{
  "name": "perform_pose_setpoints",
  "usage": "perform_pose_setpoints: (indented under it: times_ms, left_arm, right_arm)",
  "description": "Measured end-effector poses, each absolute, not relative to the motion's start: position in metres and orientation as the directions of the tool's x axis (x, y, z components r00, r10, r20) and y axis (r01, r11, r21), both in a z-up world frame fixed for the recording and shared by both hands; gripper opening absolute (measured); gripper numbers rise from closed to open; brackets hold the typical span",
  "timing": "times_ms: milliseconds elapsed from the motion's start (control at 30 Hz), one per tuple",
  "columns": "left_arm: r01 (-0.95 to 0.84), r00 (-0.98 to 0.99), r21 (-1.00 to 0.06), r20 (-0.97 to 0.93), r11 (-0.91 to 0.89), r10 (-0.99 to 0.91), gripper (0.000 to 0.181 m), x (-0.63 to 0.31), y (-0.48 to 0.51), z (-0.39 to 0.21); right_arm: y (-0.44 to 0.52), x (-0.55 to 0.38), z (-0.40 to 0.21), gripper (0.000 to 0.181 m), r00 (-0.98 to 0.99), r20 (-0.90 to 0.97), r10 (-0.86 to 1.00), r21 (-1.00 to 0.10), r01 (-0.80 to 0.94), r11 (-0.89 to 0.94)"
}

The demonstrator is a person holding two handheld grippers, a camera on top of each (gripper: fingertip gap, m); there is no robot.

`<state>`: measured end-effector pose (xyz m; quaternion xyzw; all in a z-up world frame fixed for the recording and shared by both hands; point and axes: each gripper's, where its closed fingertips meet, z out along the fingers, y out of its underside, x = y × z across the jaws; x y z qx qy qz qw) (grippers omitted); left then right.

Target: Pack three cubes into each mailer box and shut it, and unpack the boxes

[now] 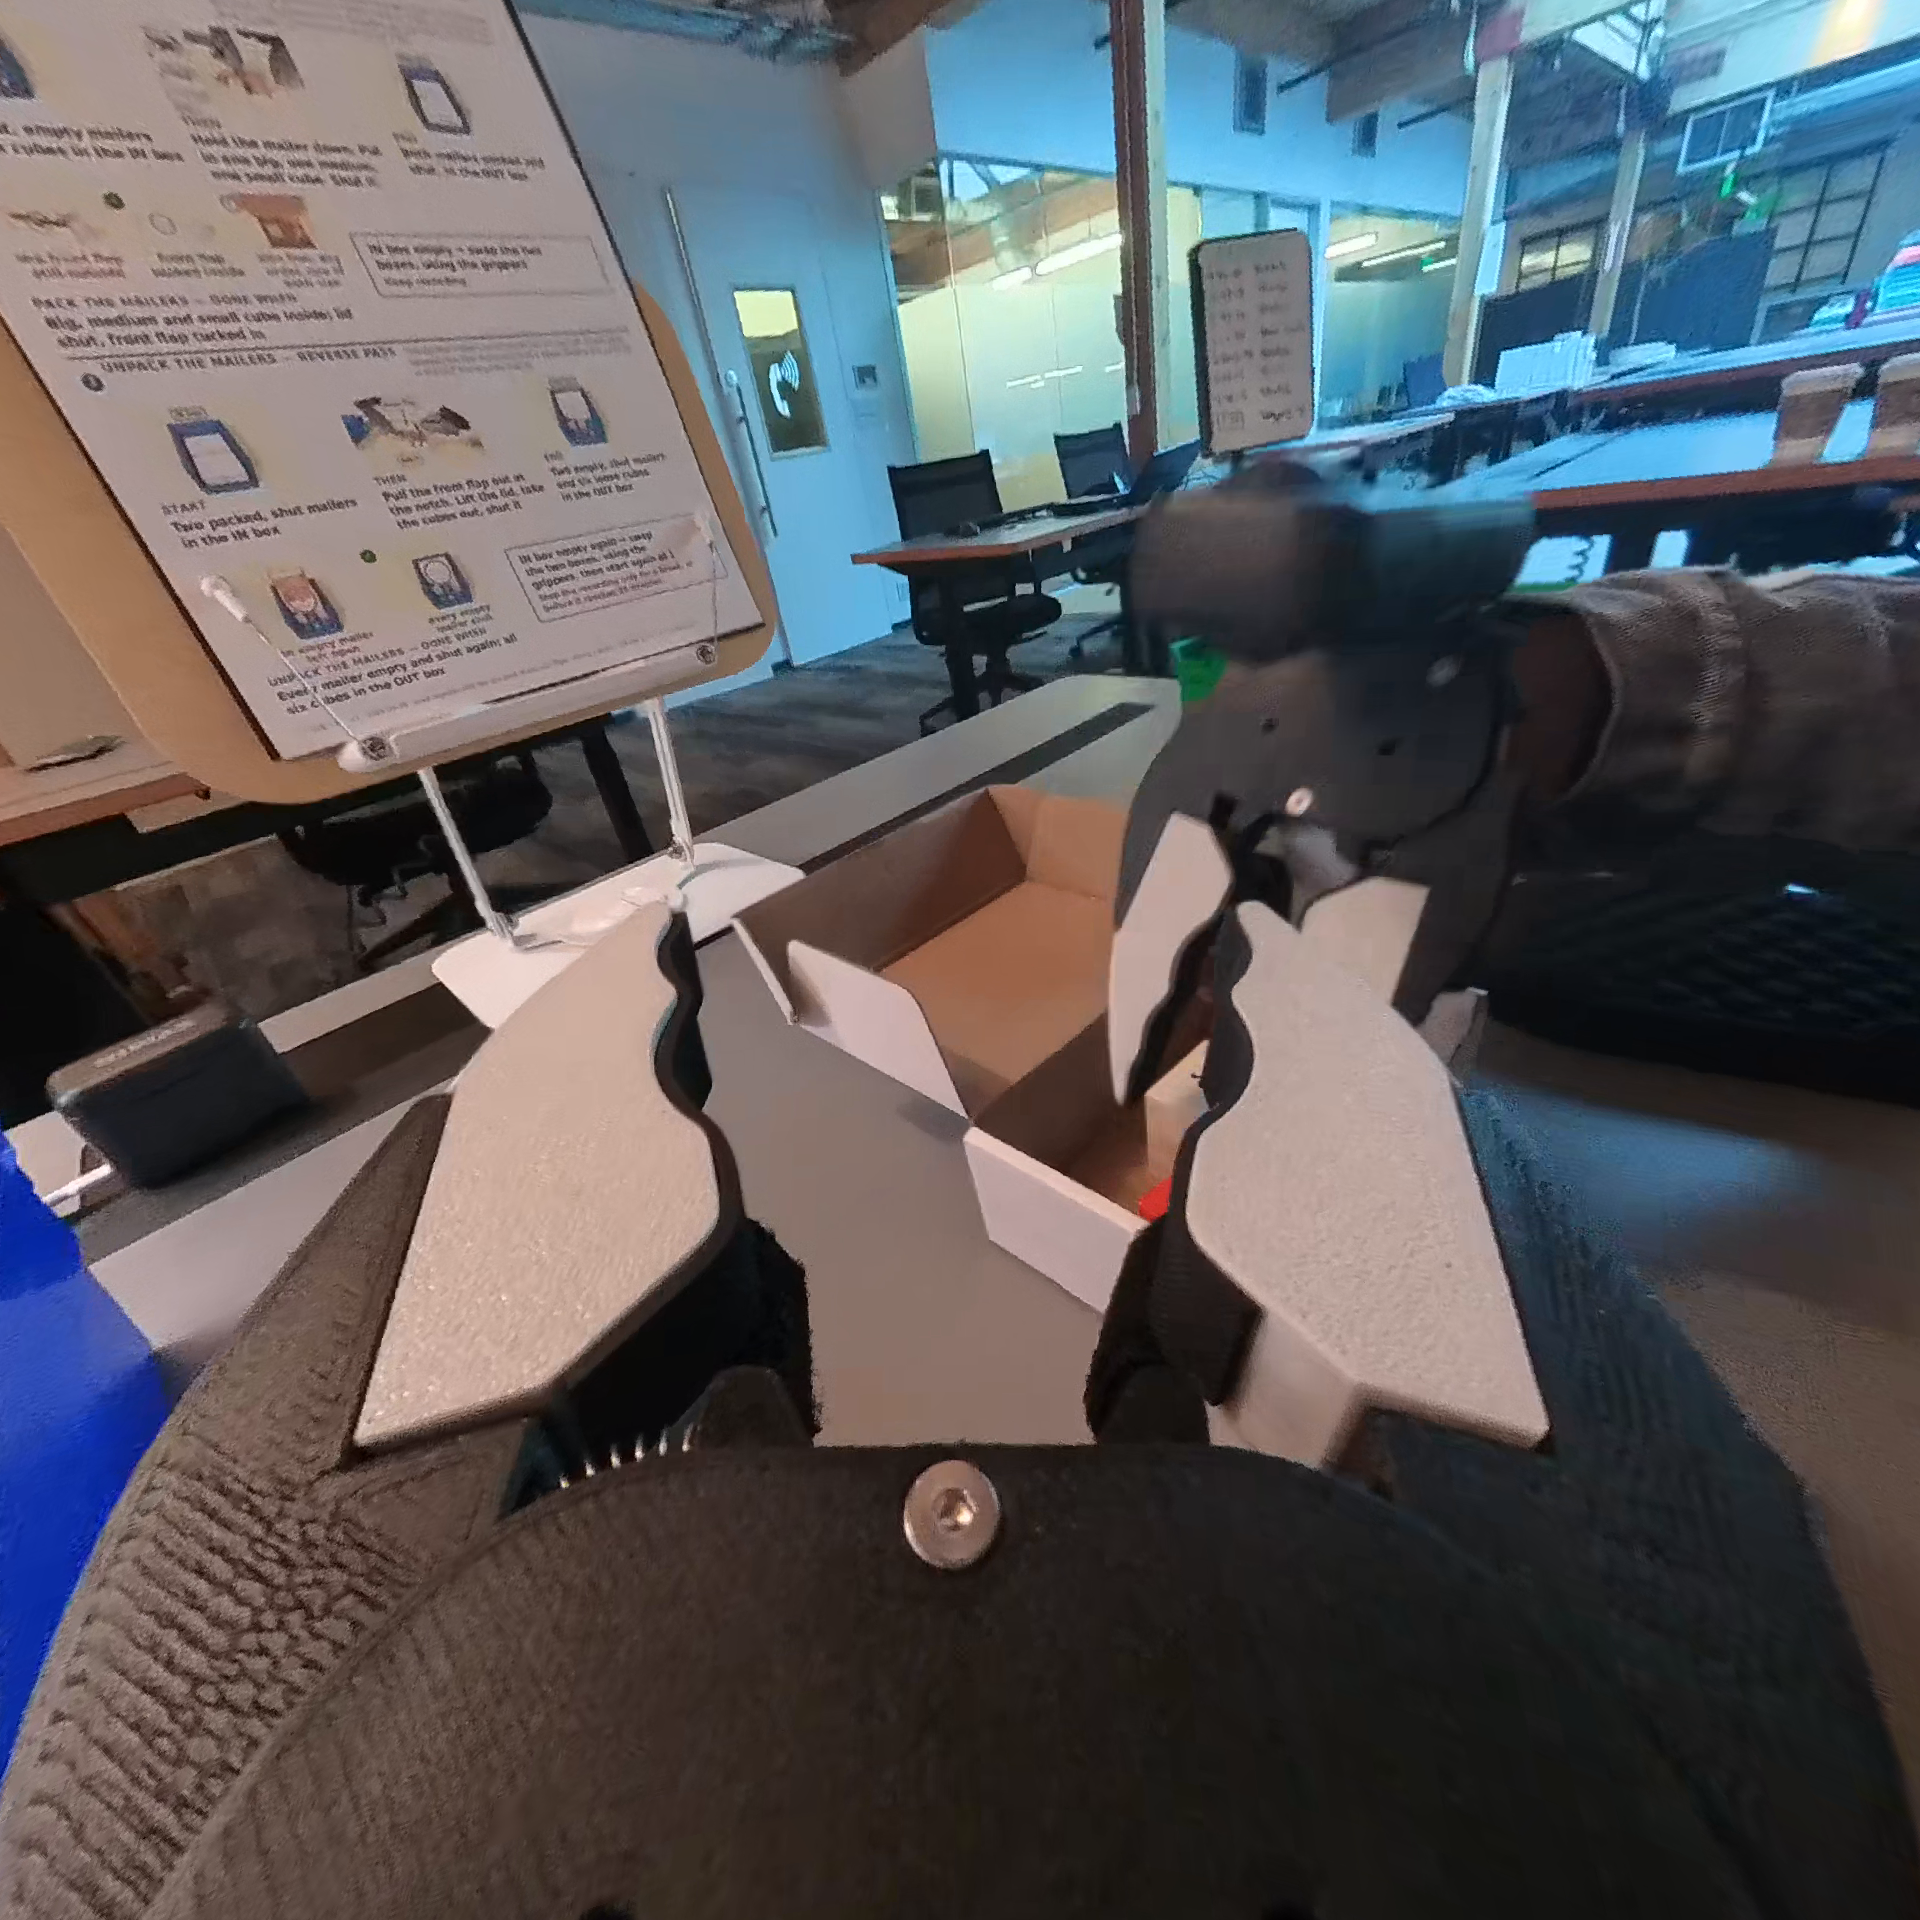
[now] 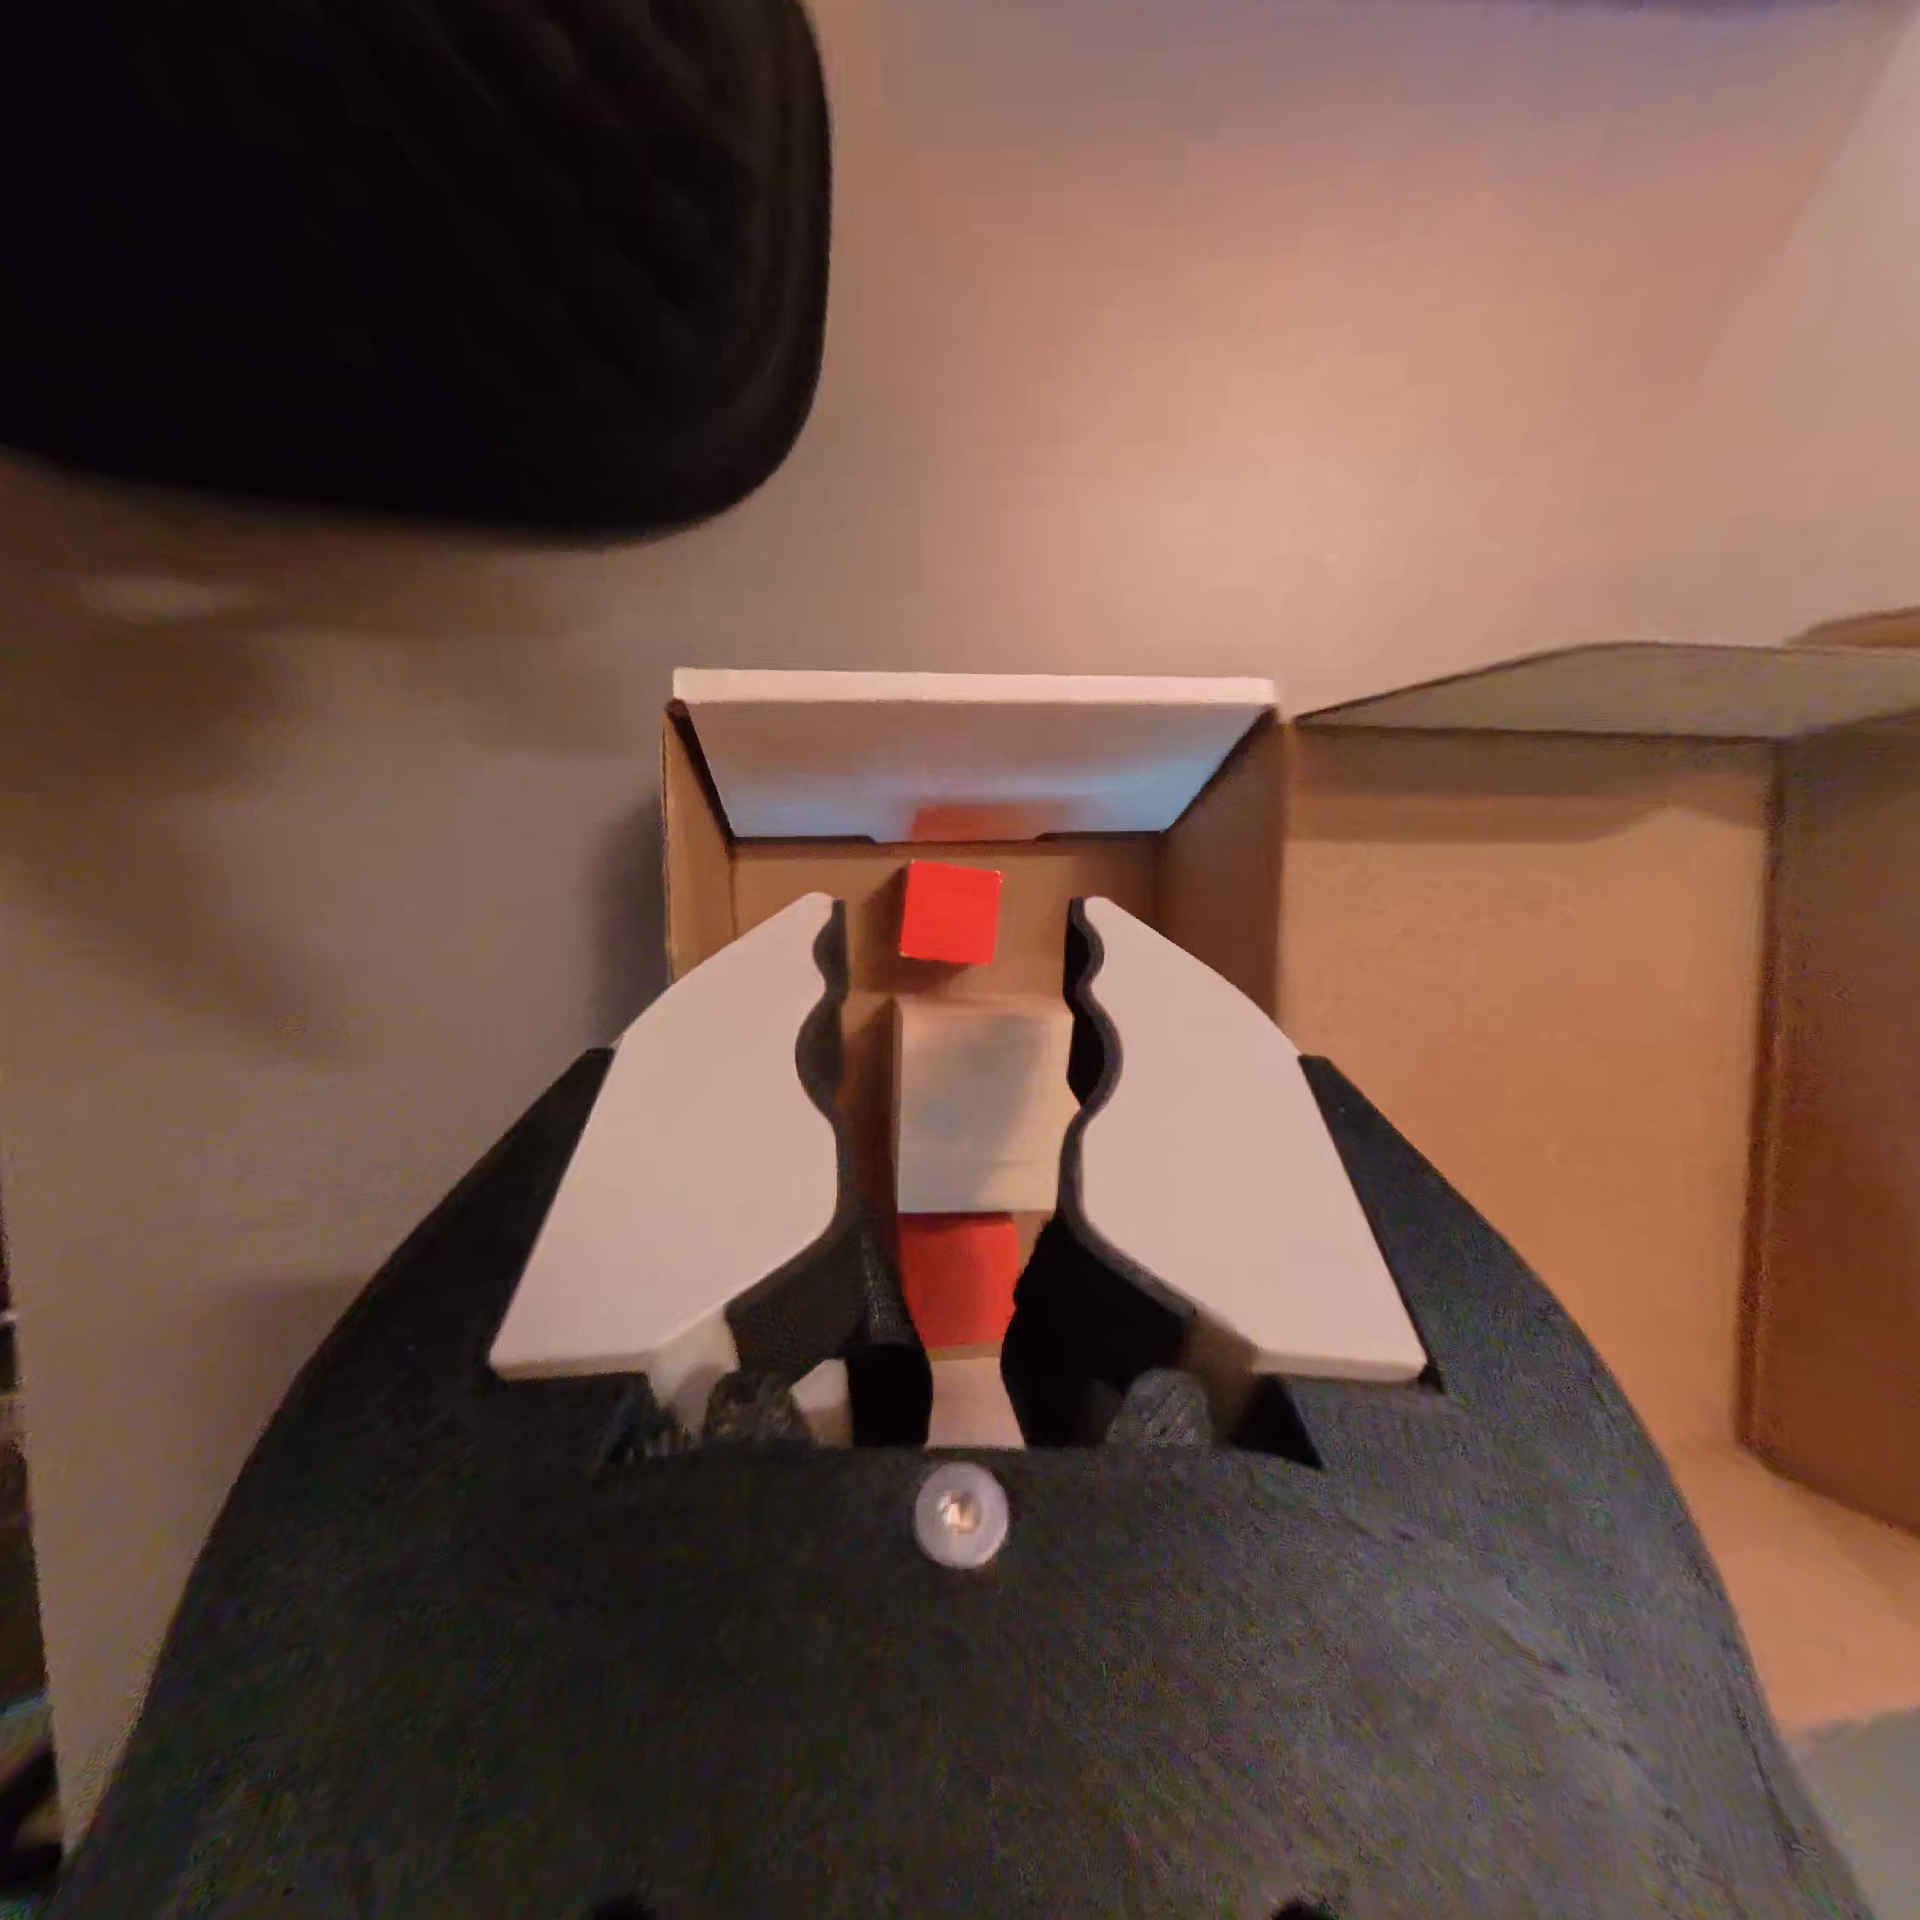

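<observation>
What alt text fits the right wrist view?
The right gripper reaches open-jawed into an open brown cardboard mailer box, its fingers flanking a pale wooden cube. A small red cube lies beyond; another red cube sits nearer the camera.

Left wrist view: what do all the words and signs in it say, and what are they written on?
I don't read writing out, but here is where it stands:
Instruction sheet on the stand, left: printed headings, steps and small pictures, clear.
Whiteboard at the back: handwritten rows, too small to read.
Door sign: a white symbol, no words.
Dark little box at the left: one short label, blurred.
</observation>
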<state>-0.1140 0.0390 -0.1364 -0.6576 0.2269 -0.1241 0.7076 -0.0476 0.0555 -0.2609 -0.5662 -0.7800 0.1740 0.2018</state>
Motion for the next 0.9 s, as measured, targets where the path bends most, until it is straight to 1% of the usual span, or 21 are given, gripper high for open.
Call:
perform_pose_setpoints:
  times_ms: [33, 100, 133, 167, 233, 300, 333, 400, 467, 533, 633, 700, 800, 900]
  left_arm:
    - [-0.122, 0.866, -0.988, -0.152, 0.094, -0.476, 0.093, -0.116, 0.041, -0.135]
    - [-0.113, 0.867, -0.991, -0.132, 0.068, -0.48, 0.084, -0.122, 0.048, -0.134]
    - [-0.114, 0.867, -0.992, -0.125, 0.053, -0.483, 0.074, -0.125, 0.052, -0.134]
    - [-0.117, 0.869, -0.992, -0.122, 0.041, -0.479, 0.068, -0.129, 0.059, -0.136]
    - [-0.124, 0.884, -0.992, -0.116, 0.013, -0.453, 0.065, -0.14, 0.074, -0.14]
    - [-0.116, 0.895, -0.991, -0.077, -0.061, -0.44, 0.064, -0.147, 0.091, -0.15]
    - [-0.103, 0.898, -0.988, -0.043, -0.114, -0.437, 0.062, -0.149, 0.098, -0.158]
    - [-0.078, 0.893, -0.979, 0.016, -0.189, -0.451, 0.056, -0.148, 0.11, -0.17]
    - [-0.058, 0.909, -0.979, 0.03, -0.196, -0.416, 0.051, -0.154, 0.124, -0.178]
    - [-0.055, 0.92, -0.967, 0.048, -0.249, -0.389, 0.042, -0.161, 0.135, -0.192]
    - [-0.051, 0.913, -0.922, 0.113, -0.385, -0.391, 0.038, -0.161, 0.144, -0.221]
    - [-0.023, 0.902, -0.895, 0.174, -0.445, -0.395, 0.038, -0.159, 0.147, -0.235]
    - [0.056, 0.862, -0.868, 0.291, -0.494, -0.414, 0.036, -0.151, 0.153, -0.244]
    - [0.093, 0.814, -0.834, 0.378, -0.544, -0.441, 0.034, -0.138, 0.156, -0.25]
  right_arm:
    - [0.056, -0.047, -0.251, 0.042, -0.252, 0.103, 0.962, -0.559, 0.786, 0.265]
    - [0.059, -0.044, -0.225, 0.052, -0.183, 0.056, 0.981, -0.703, 0.691, 0.17]
    - [0.063, -0.04, -0.209, 0.058, -0.147, 0.029, 0.989, -0.772, 0.625, 0.115]
    - [0.07, -0.034, -0.194, 0.062, -0.106, -0.001, 0.994, -0.833, 0.55, 0.058]
    - [0.093, -0.014, -0.17, 0.063, -0.003, -0.064, 0.998, -0.913, 0.404, -0.057]
    - [0.127, 0.012, -0.157, 0.06, 0.139, -0.133, 0.981, -0.946, 0.276, -0.168]
    - [0.144, 0.025, -0.157, 0.058, 0.209, -0.172, 0.963, -0.951, 0.221, -0.217]
    - [0.171, 0.048, -0.167, 0.046, 0.304, -0.252, 0.919, -0.94, 0.147, -0.306]
    - [0.187, 0.06, -0.191, 0.032, 0.357, -0.323, 0.877, -0.907, 0.147, -0.394]
    - [0.197, 0.064, -0.216, 0.024, 0.382, -0.355, 0.853, -0.873, 0.191, -0.449]
    - [0.198, 0.056, -0.239, 0.019, 0.362, -0.391, 0.846, -0.834, 0.25, -0.493]
    - [0.195, 0.047, -0.246, 0.016, 0.332, -0.427, 0.841, -0.811, 0.27, -0.518]
    - [0.191, 0.035, -0.25, 0.014, 0.282, -0.476, 0.833, -0.786, 0.289, -0.546]
    - [0.188, 0.03, -0.244, 0.011, 0.237, -0.524, 0.818, -0.777, 0.26, -0.573]
